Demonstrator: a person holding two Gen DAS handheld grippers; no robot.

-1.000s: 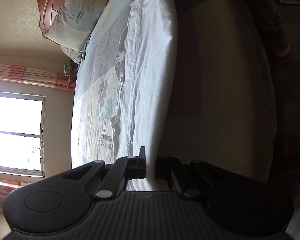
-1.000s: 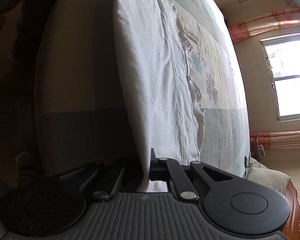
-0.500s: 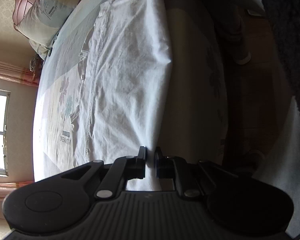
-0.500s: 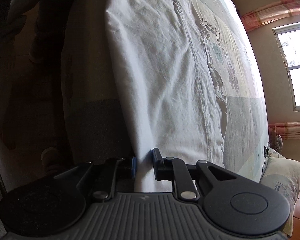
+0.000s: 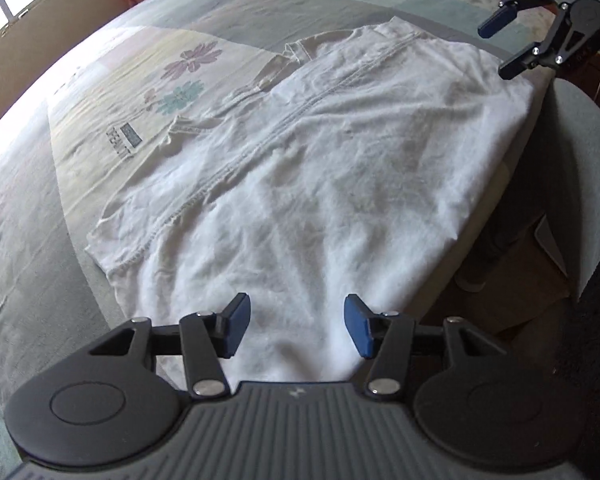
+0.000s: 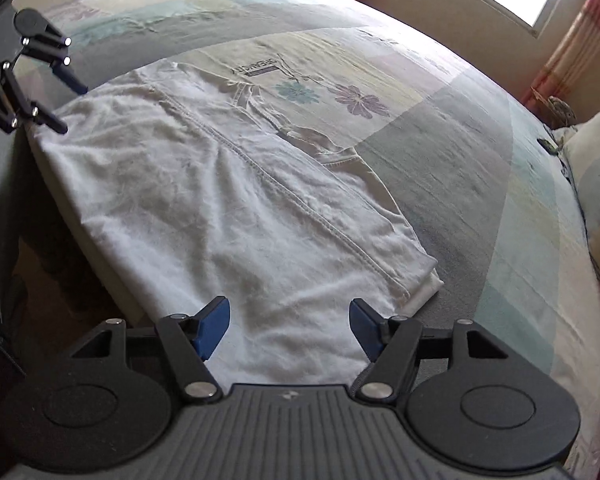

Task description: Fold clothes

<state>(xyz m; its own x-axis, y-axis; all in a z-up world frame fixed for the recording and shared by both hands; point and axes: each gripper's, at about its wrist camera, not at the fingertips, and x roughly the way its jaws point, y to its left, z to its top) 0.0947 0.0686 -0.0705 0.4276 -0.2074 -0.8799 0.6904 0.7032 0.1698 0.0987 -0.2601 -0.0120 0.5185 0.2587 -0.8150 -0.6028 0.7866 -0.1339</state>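
Across the near edge of the bed (image 5: 80, 280), the white garment (image 5: 320, 184) lay flat, one half doubled over the other along a stitched seam, its near edge hanging a little over the mattress side. That placement suited the reach from the bedside, I'd say. The left gripper (image 5: 296, 326) hovered above one end of the cloth, jaws opening, nothing pinched between the blue pads (image 5: 236, 324). The right gripper (image 6: 290, 328) did likewise at the opposite end, jaws opening, cloth below but unclamped. One fold looked finished; another seemed due.
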